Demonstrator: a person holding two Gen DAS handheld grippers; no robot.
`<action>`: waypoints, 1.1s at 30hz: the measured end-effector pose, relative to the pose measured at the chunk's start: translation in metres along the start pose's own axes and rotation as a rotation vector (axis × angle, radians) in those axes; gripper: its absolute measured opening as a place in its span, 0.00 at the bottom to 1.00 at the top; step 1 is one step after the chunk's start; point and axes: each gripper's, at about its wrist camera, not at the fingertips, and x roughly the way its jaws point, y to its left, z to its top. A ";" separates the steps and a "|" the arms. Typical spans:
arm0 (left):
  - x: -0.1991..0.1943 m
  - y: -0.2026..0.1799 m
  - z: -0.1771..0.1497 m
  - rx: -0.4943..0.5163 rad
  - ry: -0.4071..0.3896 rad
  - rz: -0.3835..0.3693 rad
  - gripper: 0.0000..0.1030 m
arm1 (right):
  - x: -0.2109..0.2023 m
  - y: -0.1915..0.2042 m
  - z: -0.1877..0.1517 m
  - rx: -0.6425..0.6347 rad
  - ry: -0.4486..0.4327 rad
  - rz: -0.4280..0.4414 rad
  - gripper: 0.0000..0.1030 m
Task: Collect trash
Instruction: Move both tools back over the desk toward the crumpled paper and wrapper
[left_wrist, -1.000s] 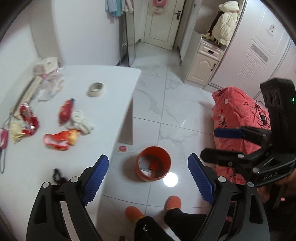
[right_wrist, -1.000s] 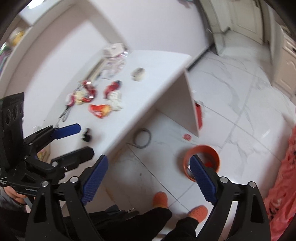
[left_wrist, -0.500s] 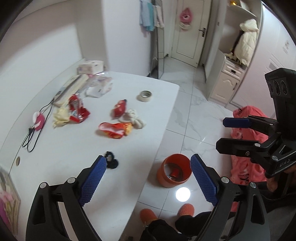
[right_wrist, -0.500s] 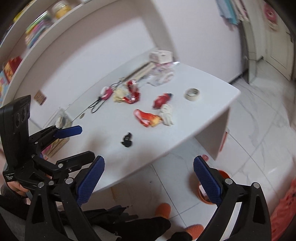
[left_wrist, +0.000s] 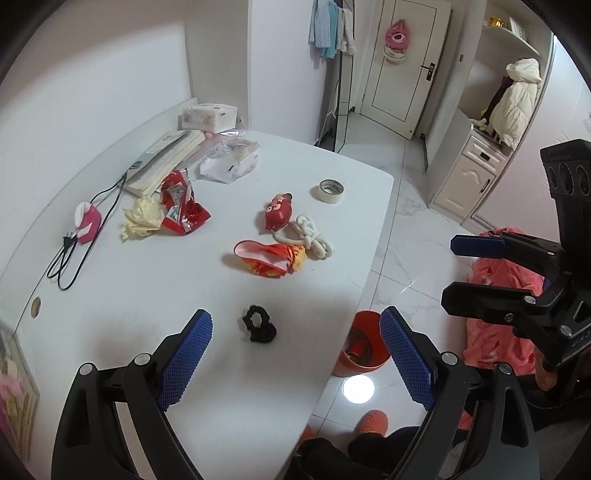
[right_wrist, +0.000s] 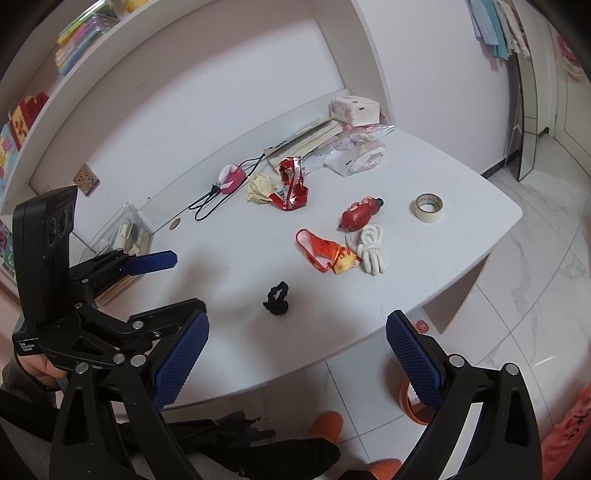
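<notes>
On the white table lie a red-orange wrapper, a crumpled red wrapper and crumpled yellow paper. An orange bin stands on the floor at the table's near corner, with red scraps inside. My left gripper hovers open over the table's near edge, holding nothing. My right gripper is open and holds nothing, off the table's edge above the floor.
A black scrunchie, red pouch toy, white rope and tape roll share the table. Books, tissue box and a cable sit at the back. A person's orange slippers are near the bin; pink bedding lies right.
Both views have swung from the floor and bin up onto the tabletop. The two grippers moved sideways and slightly up toward the table, staying open; the right jaws widened slightly.
</notes>
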 end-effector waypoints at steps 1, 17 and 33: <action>0.004 0.001 0.003 0.007 0.004 -0.007 0.88 | 0.004 -0.001 0.003 0.002 0.004 -0.002 0.92; 0.046 0.073 0.037 -0.061 0.047 0.027 0.88 | 0.076 -0.006 0.067 -0.010 0.050 0.018 0.92; 0.092 0.201 0.085 -0.154 0.044 0.136 0.88 | 0.211 0.029 0.163 -0.089 0.065 0.069 0.92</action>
